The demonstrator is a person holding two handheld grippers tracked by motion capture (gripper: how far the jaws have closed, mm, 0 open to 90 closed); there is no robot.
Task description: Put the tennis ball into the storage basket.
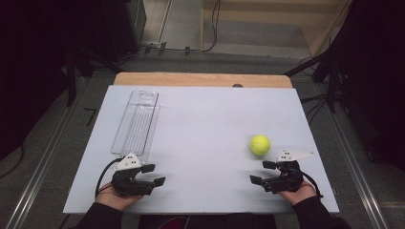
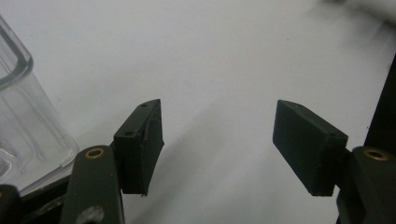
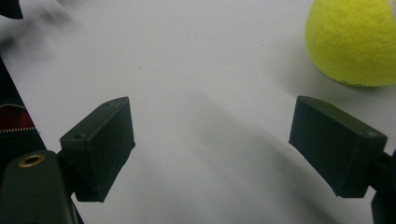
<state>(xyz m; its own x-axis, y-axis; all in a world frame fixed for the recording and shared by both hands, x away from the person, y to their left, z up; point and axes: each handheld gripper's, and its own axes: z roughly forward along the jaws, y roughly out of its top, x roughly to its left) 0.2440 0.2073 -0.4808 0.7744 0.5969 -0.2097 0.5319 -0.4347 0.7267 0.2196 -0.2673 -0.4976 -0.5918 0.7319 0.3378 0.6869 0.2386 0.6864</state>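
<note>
A yellow tennis ball (image 1: 260,145) lies on the white board (image 1: 210,119), right of centre. My right gripper (image 1: 262,172) rests near the front edge just below the ball, held in a hand, jaws pointing left. In the right gripper view my right gripper (image 3: 212,144) is open with bare board between its pads, and the ball (image 3: 355,42) sits beyond the right pad. My left gripper (image 1: 154,174) lies at the front left, jaws pointing right. In the left gripper view my left gripper (image 2: 217,144) is open and holds nothing.
A clear plastic tray (image 1: 136,121) lies lengthwise on the left half of the board, its near corner (image 2: 28,126) just beside the left gripper's left jaw. The wooden table edge (image 1: 200,79) shows behind the board. Dark stands and cables flank the table.
</note>
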